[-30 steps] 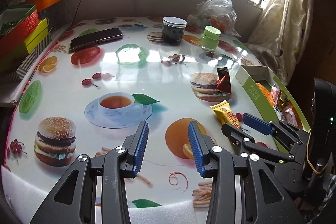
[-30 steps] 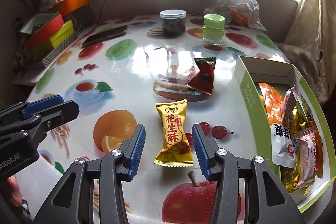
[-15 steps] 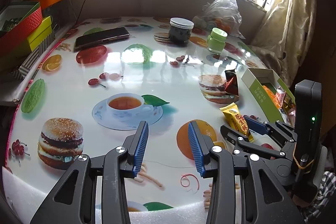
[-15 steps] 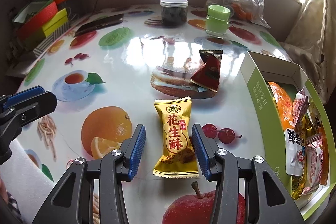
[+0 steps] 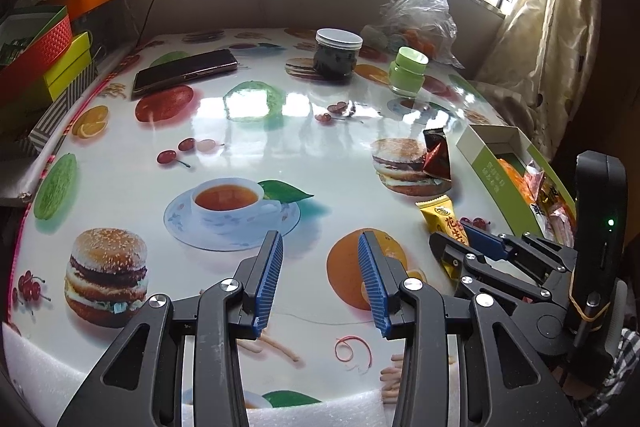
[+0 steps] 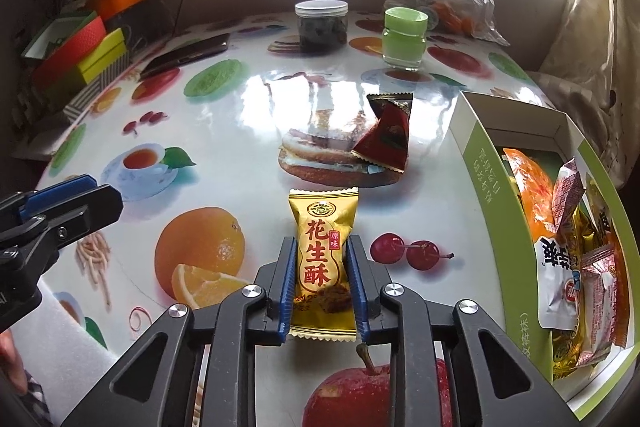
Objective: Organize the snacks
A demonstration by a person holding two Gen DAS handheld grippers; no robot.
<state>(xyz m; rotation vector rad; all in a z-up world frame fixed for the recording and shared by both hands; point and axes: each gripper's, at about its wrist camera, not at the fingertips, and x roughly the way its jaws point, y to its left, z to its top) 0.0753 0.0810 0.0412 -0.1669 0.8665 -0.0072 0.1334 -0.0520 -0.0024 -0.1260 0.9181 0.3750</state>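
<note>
**Right gripper pinched on the yellow snack; box waits at two o'clock**

Your right gripper [image 6: 322, 283] has its blue pads pressed against both long sides of the yellow snack packet [image 6: 323, 247], which lies flat on the table [image 6: 248, 115] with its long axis running from six to twelve o'clock, straight along the fingers. Whether it is lifted at all cannot be told. Your left gripper [image 5: 320, 279] hangs over the printed orange with its fingers apart and nothing between them, well apart from any snack, so the right hand is the one placed to carry.

The green box [image 6: 478, 163] sits from two to four o'clock of the held packet, open-topped and already crowded with wrappers at its near end; the far end looks freer. Its near wall stands between packet and interior, so you will probably need to lift before swinging right.

At twelve o'clock, just beyond the yellow packet, a red snack packet [image 6: 386, 137] rests on the printed burger, seemingly the next one to collect. Farther off, at twelve to one o'clock, stand a dark jar [image 6: 321, 25] and a green jar [image 6: 403, 37], clear of the path.
</note>
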